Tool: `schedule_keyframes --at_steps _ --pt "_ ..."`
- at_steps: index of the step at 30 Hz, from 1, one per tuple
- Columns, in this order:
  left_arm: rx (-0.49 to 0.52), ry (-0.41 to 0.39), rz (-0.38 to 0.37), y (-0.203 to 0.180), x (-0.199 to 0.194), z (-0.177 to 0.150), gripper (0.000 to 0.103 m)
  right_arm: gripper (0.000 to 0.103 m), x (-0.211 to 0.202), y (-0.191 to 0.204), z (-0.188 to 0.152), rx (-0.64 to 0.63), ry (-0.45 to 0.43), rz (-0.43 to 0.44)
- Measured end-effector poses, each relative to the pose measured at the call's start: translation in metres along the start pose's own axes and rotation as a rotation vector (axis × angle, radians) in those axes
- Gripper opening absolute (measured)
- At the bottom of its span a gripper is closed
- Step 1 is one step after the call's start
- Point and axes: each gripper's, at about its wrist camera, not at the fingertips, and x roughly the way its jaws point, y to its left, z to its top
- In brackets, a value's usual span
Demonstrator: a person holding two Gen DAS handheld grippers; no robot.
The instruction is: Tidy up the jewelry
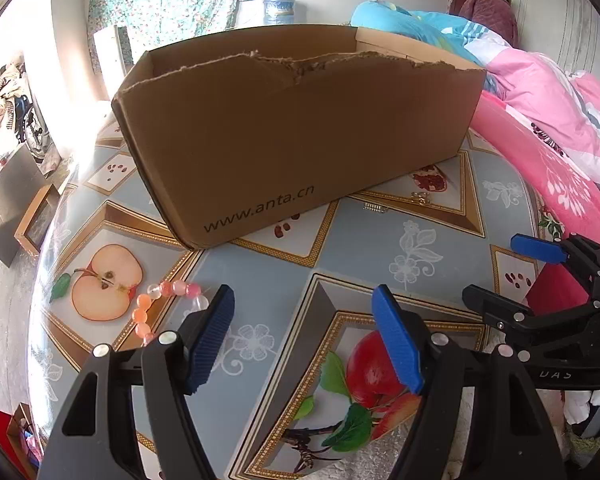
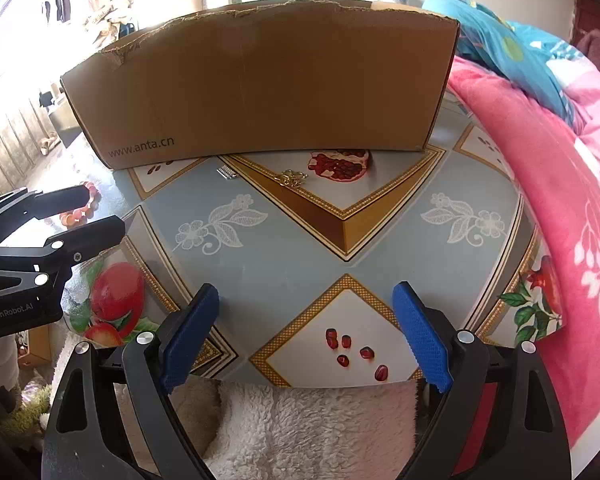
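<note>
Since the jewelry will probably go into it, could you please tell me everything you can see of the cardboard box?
The cardboard box is plain brown corrugated card, long and open-topped, its top edges raggedly torn. "www.anta.cn" is printed low on its near side. It stands upright on the patterned tablecloth, at the far side of the table. Nothing visibly touches it except the cloth; its contents are hidden.

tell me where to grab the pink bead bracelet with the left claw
Take the bead bracelet across one strand of its loop, from above. It lies flat on the table just left of the open left claw, so only a top-down pinch gets under nothing.
</note>
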Motion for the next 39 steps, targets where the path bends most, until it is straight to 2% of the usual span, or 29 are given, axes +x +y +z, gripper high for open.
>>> schedule_keyframes --at_steps 5,8,12,18,21,25,27,32,35,39 --pt "0.002 -0.022 0.000 0.002 -0.003 -0.002 0.069 0.082 -0.005 -0.002 -0.003 -0.008 -0.030 0.020" --pt "0.002 -0.039 -0.009 0.000 0.000 0.000 0.069 0.076 -0.013 -0.003 0.003 -0.021 -0.071 0.036" --pt "0.015 -0.058 -0.044 -0.006 0.006 0.006 0.069 0.063 -0.016 -0.006 0.013 -0.012 -0.114 0.065" --pt "0.083 -0.104 -0.099 -0.022 0.010 0.016 0.051 0.044 -0.004 -0.009 0.024 -0.009 -0.107 0.087" --pt "0.130 -0.102 -0.111 -0.030 0.019 0.023 0.037 0.035 0.008 -0.014 0.031 -0.010 -0.089 0.092" --pt "0.189 -0.120 -0.128 -0.036 0.027 0.036 0.027 0.030 0.016 -0.019 0.036 -0.001 -0.086 0.102" --pt "0.202 -0.122 -0.140 -0.037 0.032 0.043 0.025 0.028 0.020 -0.023 0.039 0.007 -0.086 0.105" --pt "0.224 -0.094 -0.165 -0.041 0.049 0.054 0.011 0.025 0.028 -0.031 0.043 0.030 -0.081 0.124" --pt "0.230 -0.059 -0.164 -0.044 0.058 0.055 0.007 0.024 0.030 -0.034 0.044 0.035 -0.084 0.132" --pt "0.243 -0.040 -0.159 -0.045 0.057 0.054 0.007 0.025 0.030 -0.038 0.045 0.042 -0.085 0.138"
